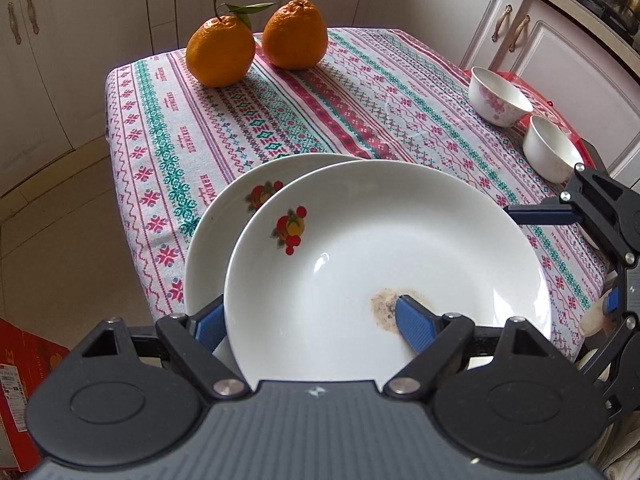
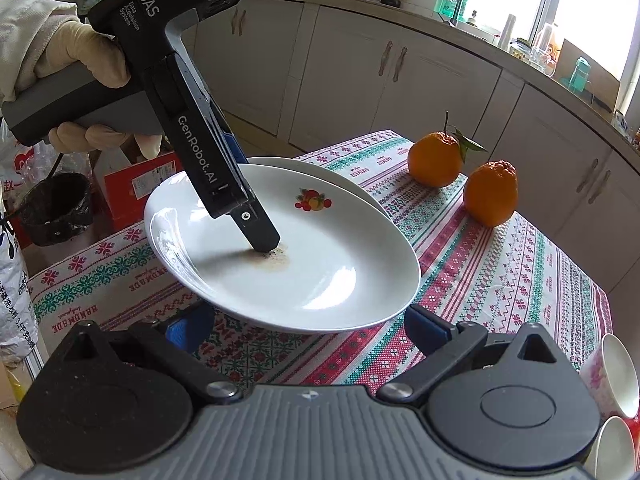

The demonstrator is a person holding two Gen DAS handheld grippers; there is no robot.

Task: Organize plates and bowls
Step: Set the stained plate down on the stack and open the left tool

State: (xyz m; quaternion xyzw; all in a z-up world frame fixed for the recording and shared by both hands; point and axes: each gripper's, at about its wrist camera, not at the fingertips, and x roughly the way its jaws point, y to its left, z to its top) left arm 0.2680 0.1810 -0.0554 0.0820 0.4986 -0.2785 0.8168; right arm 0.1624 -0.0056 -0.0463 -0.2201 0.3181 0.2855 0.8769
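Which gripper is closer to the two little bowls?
The right gripper. It hovers open just beside the two bowls at the table's edge. The left gripper is farther away, clamped on the top plate.

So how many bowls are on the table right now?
2. A pink-flowered bowl sits near the table's right edge; a plain white bowl stands just in front of it, nearer the camera. Any others may be out of view.

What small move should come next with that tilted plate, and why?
Probably shift the upper plate over the lower plate and lower it to nest. The left gripper pinches its rim, and it hangs tilted and only partly overlaps the plate beneath, so the two are not yet stacked.
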